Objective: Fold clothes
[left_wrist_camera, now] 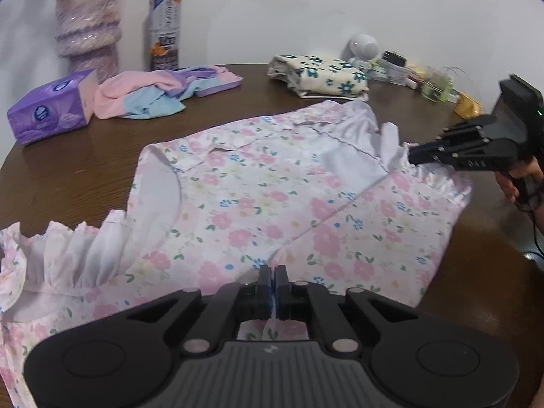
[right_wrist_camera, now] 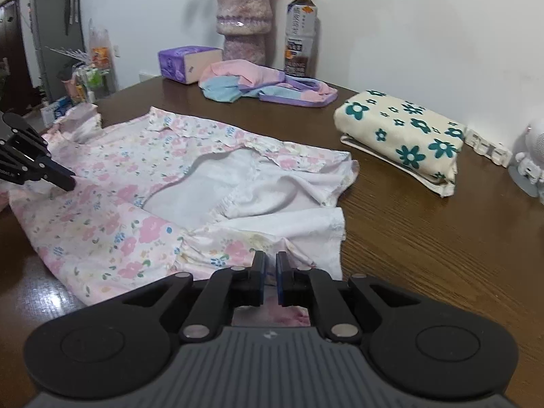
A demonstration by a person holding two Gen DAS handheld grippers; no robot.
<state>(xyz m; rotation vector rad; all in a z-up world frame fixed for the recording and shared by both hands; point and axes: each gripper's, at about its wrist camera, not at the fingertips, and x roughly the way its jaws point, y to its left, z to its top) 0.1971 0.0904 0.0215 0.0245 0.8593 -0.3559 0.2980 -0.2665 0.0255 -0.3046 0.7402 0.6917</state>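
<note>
Both claws — left claw (left_wrist_camera: 272,270), right claw (right_wrist_camera: 271,258) — pinching floral garment (left_wrist_camera: 272,187); bottle label (right_wrist_camera: 299,39) illegible.

A home: wooden table (right_wrist_camera: 425,238), flower vase (right_wrist_camera: 243,17), tissues (left_wrist_camera: 51,105), fridge (right_wrist_camera: 54,34).

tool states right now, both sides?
Left tool: shut on the floral garment.
Right tool: shut on the same garment's ruffled sleeve edge.
</note>
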